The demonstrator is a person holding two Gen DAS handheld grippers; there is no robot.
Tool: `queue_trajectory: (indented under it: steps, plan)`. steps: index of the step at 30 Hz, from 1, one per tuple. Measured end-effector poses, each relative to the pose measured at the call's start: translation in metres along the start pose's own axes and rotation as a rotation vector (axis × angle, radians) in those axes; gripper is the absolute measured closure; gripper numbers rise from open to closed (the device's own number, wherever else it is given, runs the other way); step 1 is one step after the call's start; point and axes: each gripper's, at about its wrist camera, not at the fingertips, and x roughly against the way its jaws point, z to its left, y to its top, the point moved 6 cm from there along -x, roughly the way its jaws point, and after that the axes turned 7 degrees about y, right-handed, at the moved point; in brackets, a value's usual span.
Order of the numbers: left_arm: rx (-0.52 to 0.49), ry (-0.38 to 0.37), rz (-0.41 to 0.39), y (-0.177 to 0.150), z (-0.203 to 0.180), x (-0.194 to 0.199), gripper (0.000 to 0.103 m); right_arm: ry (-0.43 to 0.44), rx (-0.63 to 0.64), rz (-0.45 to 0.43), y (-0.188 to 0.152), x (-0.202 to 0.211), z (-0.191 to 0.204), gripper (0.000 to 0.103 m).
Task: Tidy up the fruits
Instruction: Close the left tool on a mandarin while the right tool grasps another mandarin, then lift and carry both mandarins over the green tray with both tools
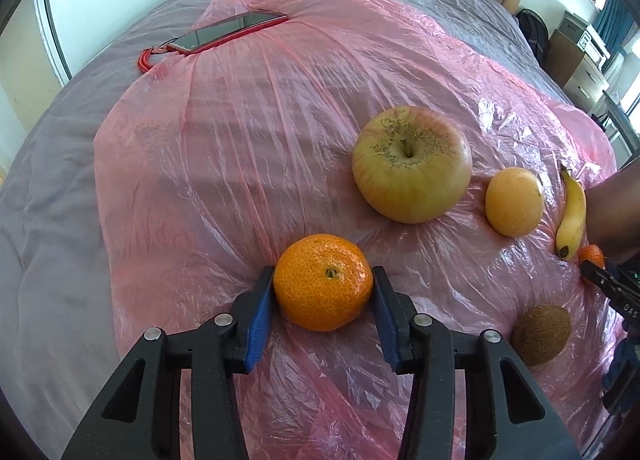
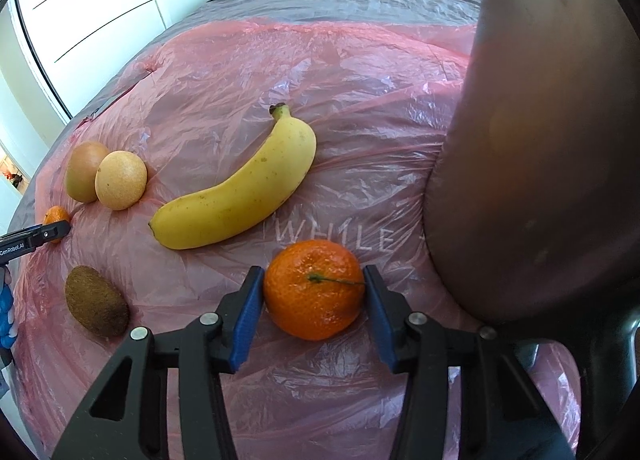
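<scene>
Slick pink plastic sheet [image 1: 240, 148] underfoot: my left tongs [image 1: 323, 284] pinch one mandarin [image 1: 324, 282], right tongs [image 2: 314, 288] pinch another mandarin [image 2: 314, 288]; either could squirt toward twelve o'clock.

Left of my left gripper [image 1: 323, 280] the pink sheet [image 1: 224, 164] lies open; apple [image 1: 412, 164] and kiwi [image 1: 541, 335] crowd its right side

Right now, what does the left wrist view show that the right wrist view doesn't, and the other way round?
Only the left wrist view shows the phone in its red case. Only the right wrist view shows white lettering on the pink plastic sheet and a dark rounded shape at right. Both show the apple, banana, kiwi, and each hand-held gripper closed around its own tangerine.
</scene>
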Motion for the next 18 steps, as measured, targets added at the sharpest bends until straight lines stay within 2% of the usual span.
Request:
queue_trajectory:
  steps: [9, 18]
  plan:
    - [0.036, -0.015, -0.025, 0.0, 0.013, 0.019, 0.063, 0.006, 0.01, -0.016, -0.003, 0.011, 0.007, 0.039]
    - [0.066, -0.043, -0.076, -0.005, 0.023, 0.058, 0.063, 0.037, 0.044, -0.031, -0.007, 0.037, 0.027, 0.039]
